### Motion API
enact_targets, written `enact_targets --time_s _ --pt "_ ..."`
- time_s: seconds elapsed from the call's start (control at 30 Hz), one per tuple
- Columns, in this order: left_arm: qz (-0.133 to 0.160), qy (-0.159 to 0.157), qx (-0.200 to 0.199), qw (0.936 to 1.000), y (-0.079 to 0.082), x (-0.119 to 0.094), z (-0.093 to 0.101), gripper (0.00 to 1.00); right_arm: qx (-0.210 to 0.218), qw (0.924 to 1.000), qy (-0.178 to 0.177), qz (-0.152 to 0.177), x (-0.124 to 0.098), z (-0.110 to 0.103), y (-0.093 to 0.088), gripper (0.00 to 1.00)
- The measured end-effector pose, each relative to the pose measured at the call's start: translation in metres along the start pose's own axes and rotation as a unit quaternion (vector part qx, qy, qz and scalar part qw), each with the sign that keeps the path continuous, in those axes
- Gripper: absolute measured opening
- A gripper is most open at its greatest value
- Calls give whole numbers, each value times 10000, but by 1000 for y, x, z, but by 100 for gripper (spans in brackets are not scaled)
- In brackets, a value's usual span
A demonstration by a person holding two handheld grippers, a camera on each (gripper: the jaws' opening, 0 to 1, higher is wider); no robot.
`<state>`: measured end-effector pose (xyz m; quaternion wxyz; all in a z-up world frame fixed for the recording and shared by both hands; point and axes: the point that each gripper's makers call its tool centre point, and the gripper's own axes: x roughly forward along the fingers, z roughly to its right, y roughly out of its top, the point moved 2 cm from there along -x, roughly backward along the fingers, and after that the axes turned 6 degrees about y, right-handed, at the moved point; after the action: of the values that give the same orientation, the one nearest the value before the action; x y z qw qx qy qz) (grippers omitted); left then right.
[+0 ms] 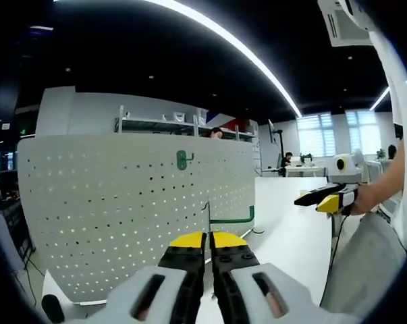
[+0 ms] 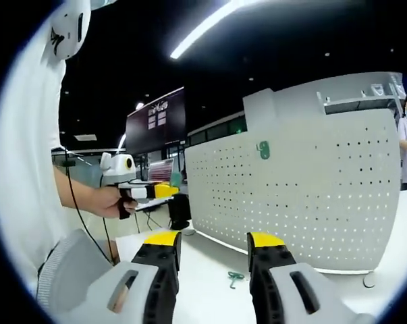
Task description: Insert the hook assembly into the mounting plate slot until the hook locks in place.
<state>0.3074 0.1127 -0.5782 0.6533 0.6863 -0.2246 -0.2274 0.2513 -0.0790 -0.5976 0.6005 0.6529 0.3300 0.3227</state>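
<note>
Looking along the left gripper (image 1: pixel 208 237), its two yellow-tipped jaws are pressed together, and a thin dark wire-like piece sticks up from between the tips; I can't tell for sure if they're pinching it or if it's just behind them. Right past the tips there's a green hook (image 1: pixel 233 219) lying with a long flat arm and an upturned end, low against the front of the pegboard (image 1: pixel 109 202).

The pegboard is the mounting plate here: a big pale panel standing upright on the white table (image 1: pixel 291 229), covered in neat rows of small holes. Up near its top edge sits a second green hook (image 1: pixel 182 159), small, a chunky vertical tab with a little prong poking out to one side. It's seated flat on the board face. In the right gripper view the same top hook (image 2: pixel 263 150) reads as a small green clip high on the panel.

The right gripper (image 2: pixel 212 241) has its jaws spread well apart, nothing between them. Between and beyond them, a small green piece (image 2: pixel 235 277) lies loose on the table, near the foot of the board, but it's too small to make out its shape.

Each view catches the other gripper too, held out over the table by the person's hand (image 2: pixel 112 201), well away from the board. A person in white stands at the edge of both views.
</note>
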Motion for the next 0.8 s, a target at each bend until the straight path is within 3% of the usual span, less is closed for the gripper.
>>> enact_targets --time_s 0.37,0.8 --pt "8 18 -54 10000 3 9 6 2 36 9993 227 299 31 -6 21 35" --pt "-43 -28 -134 9999 2 15 21 2 92 9979 417 477 62 -12 33 33"
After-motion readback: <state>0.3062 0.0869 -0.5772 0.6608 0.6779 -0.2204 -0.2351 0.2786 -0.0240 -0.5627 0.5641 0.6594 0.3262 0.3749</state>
